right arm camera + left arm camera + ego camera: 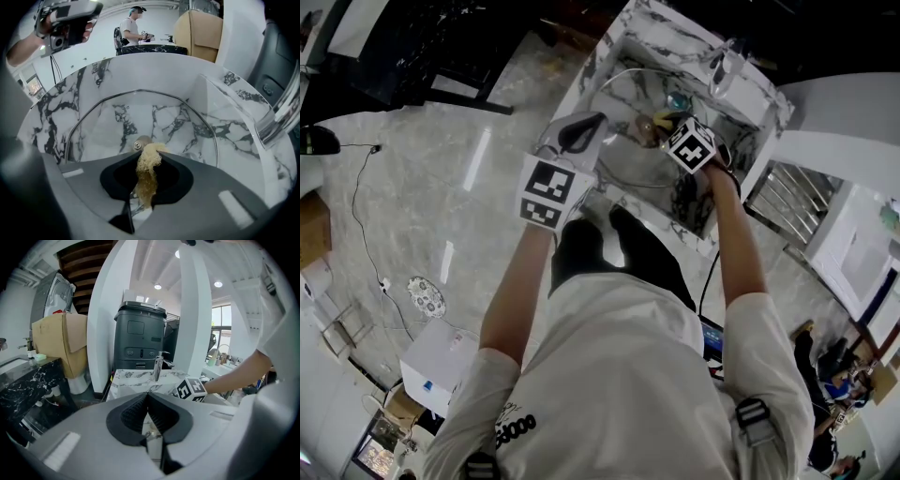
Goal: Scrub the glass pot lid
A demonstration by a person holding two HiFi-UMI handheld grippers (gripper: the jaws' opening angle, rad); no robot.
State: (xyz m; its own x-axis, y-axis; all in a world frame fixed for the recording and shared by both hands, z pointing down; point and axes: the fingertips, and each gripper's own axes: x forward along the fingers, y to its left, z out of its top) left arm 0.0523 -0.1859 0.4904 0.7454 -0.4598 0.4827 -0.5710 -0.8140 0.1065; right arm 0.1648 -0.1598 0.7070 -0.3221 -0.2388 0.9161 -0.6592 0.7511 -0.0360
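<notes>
A person stands over a marble sink (93, 79) with a gripper in each hand. The right gripper (147, 161) has its fingers pinched on a pale yellow fibrous scrubber (149, 164), which pokes out past the fingertips. Just ahead of those fingers the glass pot lid (183, 126) leans inside the basin, and its metal rim arches above and to both sides of them. The scrubber's tip appears to touch the glass at the lid's centre, beside the small metal knob fitting (137, 144). A chrome tap (281, 112) stands off to the right of the fingers.

The left gripper (147, 397) is held well apart from the lid, fingers pressed together with nothing between them. Beyond them lie the sink's rim and the other gripper's marker cube (192, 389).

The step in hand looks like scrubbing the glass. To do it well, press the scrubber flat and work outward from centre to rim in overlapping strokes. The lid is only leaning, so firm pushes may make it slide. Bracing its rim with the free fingers would likely help.
</notes>
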